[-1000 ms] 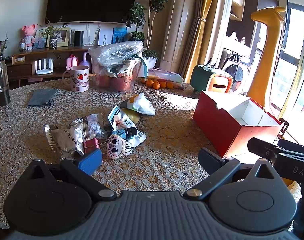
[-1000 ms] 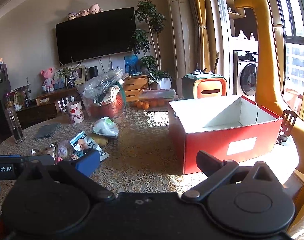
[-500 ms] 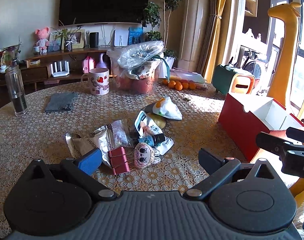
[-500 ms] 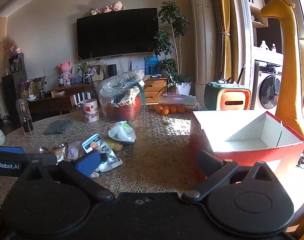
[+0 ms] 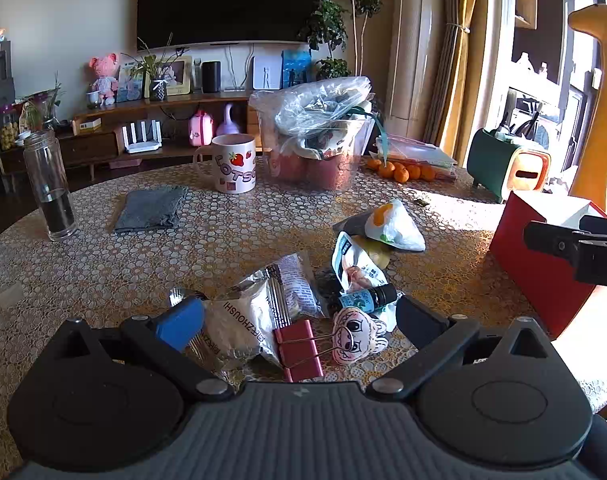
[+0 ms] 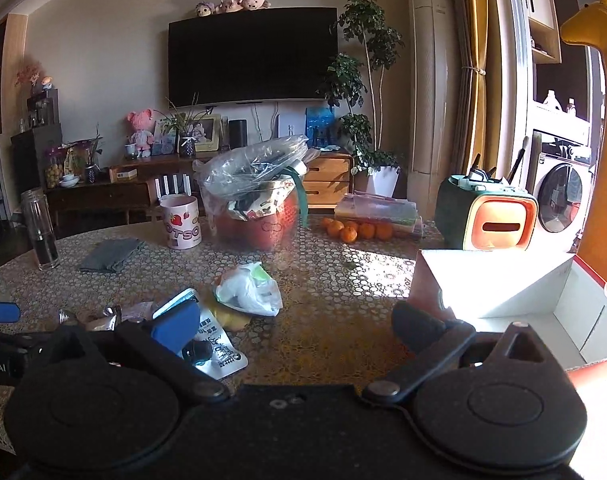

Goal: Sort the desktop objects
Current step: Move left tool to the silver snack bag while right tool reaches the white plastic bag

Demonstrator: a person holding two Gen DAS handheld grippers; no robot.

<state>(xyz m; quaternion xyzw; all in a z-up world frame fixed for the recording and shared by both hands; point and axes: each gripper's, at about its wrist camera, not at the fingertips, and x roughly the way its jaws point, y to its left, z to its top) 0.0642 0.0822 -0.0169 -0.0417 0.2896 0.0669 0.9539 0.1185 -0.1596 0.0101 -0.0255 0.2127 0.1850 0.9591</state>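
Note:
A small pile lies on the lace-covered table: a red binder clip, a pink face charm, a small dark bottle, a silver snack packet, a white sachet and a white-and-orange pouch. My left gripper is open and empty, its fingers on either side of the clip and charm. My right gripper is open and empty, between the pile and the open red box. The pouch and sachet show left of it.
At the back stand a strawberry mug, a red basket under a plastic bag, several oranges and a green-and-orange container. A glass bottle and a folded grey cloth are at left. The red box is at right.
Both grippers have swung to the left. The left one has closed in on the pile, so the clip and charm now lie between its fingers. Both stay open.

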